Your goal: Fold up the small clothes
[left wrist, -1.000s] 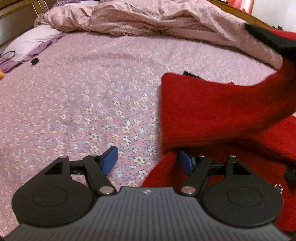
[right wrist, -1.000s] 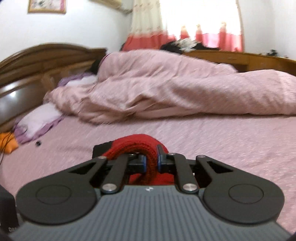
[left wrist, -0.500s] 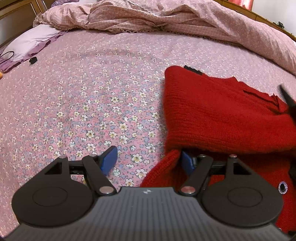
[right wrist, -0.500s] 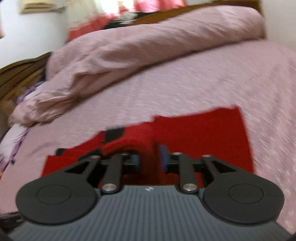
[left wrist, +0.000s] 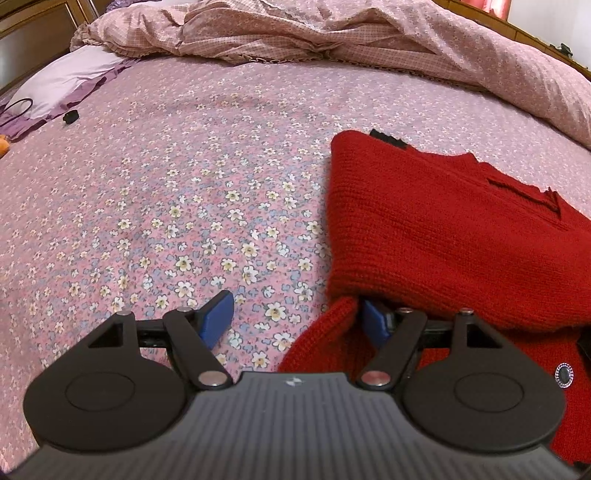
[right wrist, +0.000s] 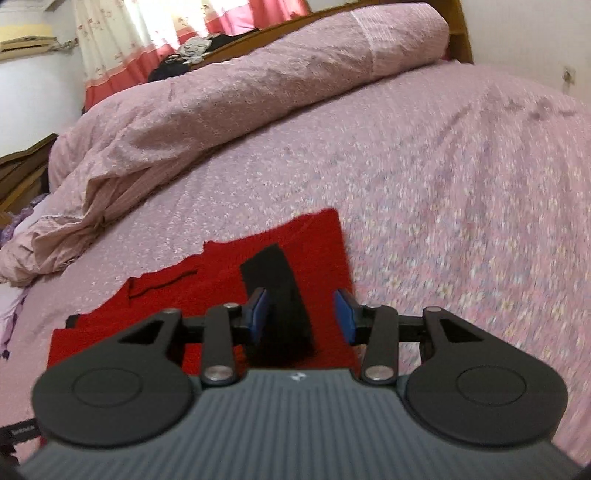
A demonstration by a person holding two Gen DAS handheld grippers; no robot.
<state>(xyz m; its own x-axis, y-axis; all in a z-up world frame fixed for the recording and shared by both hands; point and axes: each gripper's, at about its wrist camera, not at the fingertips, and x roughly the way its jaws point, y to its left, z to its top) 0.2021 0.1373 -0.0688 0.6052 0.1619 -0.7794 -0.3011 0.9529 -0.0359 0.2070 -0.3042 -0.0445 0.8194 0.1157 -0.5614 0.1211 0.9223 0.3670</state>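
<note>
A small red knitted sweater (left wrist: 436, 229) lies on the flowered pink bed sheet (left wrist: 207, 177), one part folded over the rest. In the left wrist view it fills the right side. My left gripper (left wrist: 295, 319) is open at its near left edge, with the right blue pad (left wrist: 373, 321) against the knit and the left pad (left wrist: 216, 319) over bare sheet. In the right wrist view the sweater (right wrist: 229, 269) lies flat with a black cuff band (right wrist: 277, 291) on top. My right gripper (right wrist: 303, 314) is open and empty just above that band.
A rumpled pink quilt (left wrist: 332, 33) is heaped along the far side of the bed and also shows in the right wrist view (right wrist: 221, 99). A lilac pillow (left wrist: 62, 81), a small black object (left wrist: 70, 116) and a wooden headboard (left wrist: 33, 22) are at far left.
My right gripper carried a red fold over the sweater, lowered it and opened, letting the fabric go. The sweater now lies flat. My left gripper stayed open and nearly still.
</note>
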